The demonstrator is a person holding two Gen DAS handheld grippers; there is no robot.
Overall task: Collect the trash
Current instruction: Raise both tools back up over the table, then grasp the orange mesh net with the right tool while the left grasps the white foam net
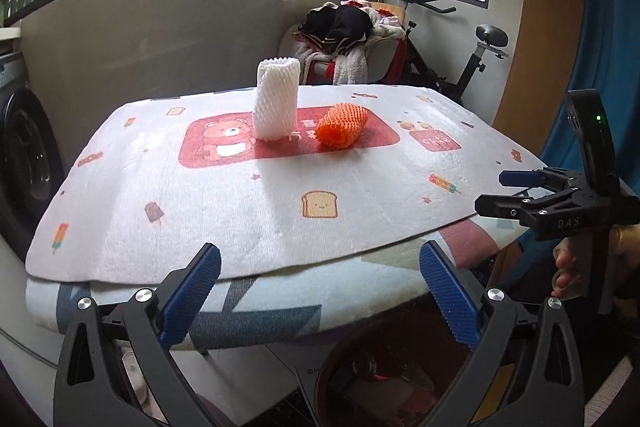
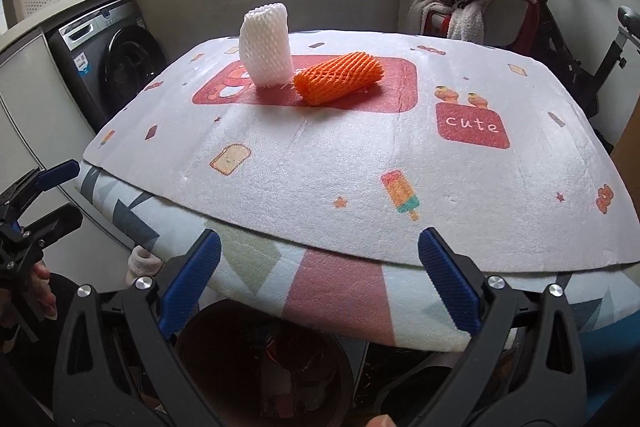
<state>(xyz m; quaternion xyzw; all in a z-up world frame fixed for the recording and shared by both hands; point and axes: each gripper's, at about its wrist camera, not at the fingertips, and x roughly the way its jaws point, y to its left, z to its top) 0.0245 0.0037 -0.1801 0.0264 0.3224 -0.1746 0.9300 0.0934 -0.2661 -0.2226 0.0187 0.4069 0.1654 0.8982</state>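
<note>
A white foam fruit net (image 1: pixel 277 98) stands upright on the red bear patch of the table mat (image 1: pixel 248 211). An orange foam net (image 1: pixel 342 125) lies on its side just right of it. Both also show in the right wrist view: the white net (image 2: pixel 266 45) and the orange net (image 2: pixel 339 77). A dark brown bin (image 2: pixel 264 363) with scraps inside sits under the table's near edge; it also shows in the left wrist view (image 1: pixel 384 367). My left gripper (image 1: pixel 320 303) is open and empty, short of the near edge. My right gripper (image 2: pixel 320 301) is open and empty, also short of it.
A washing machine (image 2: pixel 108 59) stands left of the table. A chair piled with clothes (image 1: pixel 348 39) and an exercise bike (image 1: pixel 460 67) stand behind the table at the right. A grey wall panel runs behind. The right gripper shows in the left wrist view (image 1: pixel 520 193).
</note>
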